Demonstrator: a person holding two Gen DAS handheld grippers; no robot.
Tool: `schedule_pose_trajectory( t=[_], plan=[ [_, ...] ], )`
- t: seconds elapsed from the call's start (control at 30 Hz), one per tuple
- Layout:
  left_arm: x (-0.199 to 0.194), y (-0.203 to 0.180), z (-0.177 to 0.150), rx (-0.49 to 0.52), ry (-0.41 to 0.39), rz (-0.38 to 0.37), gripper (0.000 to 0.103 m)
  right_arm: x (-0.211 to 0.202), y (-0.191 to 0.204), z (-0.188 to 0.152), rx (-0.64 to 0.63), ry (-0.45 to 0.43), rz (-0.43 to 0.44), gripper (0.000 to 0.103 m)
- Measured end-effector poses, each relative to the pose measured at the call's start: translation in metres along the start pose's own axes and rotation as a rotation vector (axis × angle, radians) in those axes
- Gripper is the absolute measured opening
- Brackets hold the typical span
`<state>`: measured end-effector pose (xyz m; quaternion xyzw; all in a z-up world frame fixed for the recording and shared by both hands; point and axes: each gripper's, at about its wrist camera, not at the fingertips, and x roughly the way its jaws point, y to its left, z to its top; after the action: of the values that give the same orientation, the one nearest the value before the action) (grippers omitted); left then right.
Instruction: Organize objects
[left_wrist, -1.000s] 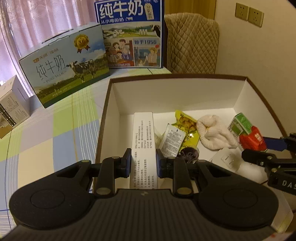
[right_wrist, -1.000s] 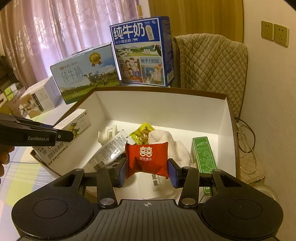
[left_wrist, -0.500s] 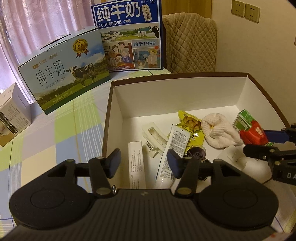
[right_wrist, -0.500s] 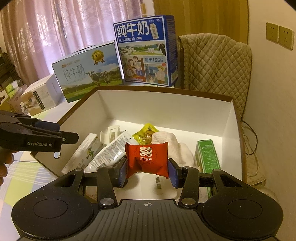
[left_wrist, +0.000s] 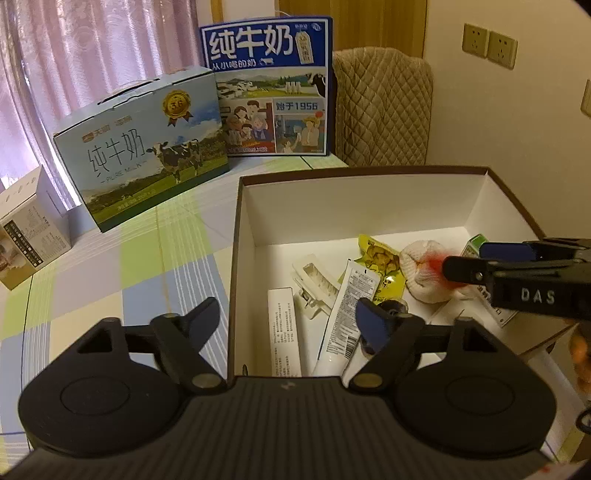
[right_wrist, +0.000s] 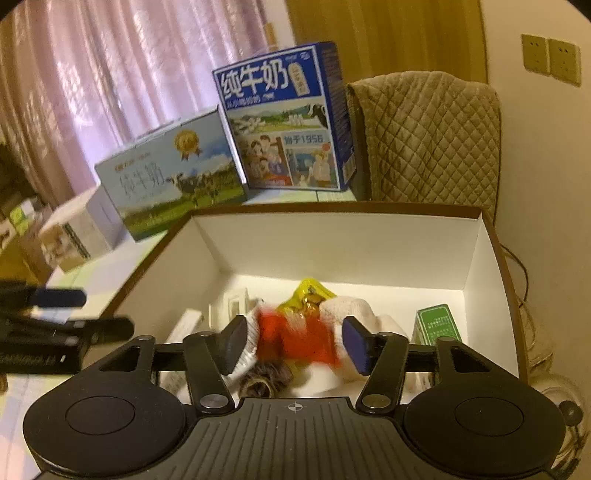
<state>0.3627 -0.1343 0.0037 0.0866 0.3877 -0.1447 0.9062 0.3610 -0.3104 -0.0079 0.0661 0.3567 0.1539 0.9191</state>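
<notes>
A white-lined cardboard box (left_wrist: 236, 258) with a brown rim sits on the table. On its floor lie a long white carton (left_wrist: 284, 332), a white tube (left_wrist: 351, 306), a white clip (left_wrist: 314, 280), a yellow snack packet (left_wrist: 380, 258), a white cloth (left_wrist: 421, 280) and a green carton (right_wrist: 437, 325). My left gripper (left_wrist: 288, 321) is open above the box's near left wall and holds nothing. My right gripper (right_wrist: 295, 341) is open over the box. The red packet (right_wrist: 295, 339) is a blur between its spread fingers, loose from both pads.
Two milk cartons (left_wrist: 147, 147) (left_wrist: 269, 85) stand at the back of the checked tablecloth (left_wrist: 110, 277). A small box (left_wrist: 26, 236) is at the far left. A quilted chair back (left_wrist: 384, 110) stands behind the box, and a wall runs along the right.
My left gripper opened, let the long white carton drop into the box and drew back. My right gripper opened, and the red packet is falling out of it.
</notes>
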Motion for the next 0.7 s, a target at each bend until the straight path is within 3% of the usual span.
schedule_pose_trajectory(
  t=[0.17,0.5,0.7],
  plan=[
    [-0.017,0.007,-0.007,-0.014,-0.033,-0.008,0.088,-0.011,-0.003,0.000,0.043,-0.015,0.017,0.065],
    [-0.069,0.031,-0.041,-0.107,-0.086,-0.029,0.101,-0.063,0.004,-0.031,0.054,-0.041,0.049,0.071],
    [-0.104,0.044,-0.070,-0.133,-0.098,0.008,0.102,-0.093,0.018,-0.058,0.051,-0.039,0.059,0.074]
  ],
)
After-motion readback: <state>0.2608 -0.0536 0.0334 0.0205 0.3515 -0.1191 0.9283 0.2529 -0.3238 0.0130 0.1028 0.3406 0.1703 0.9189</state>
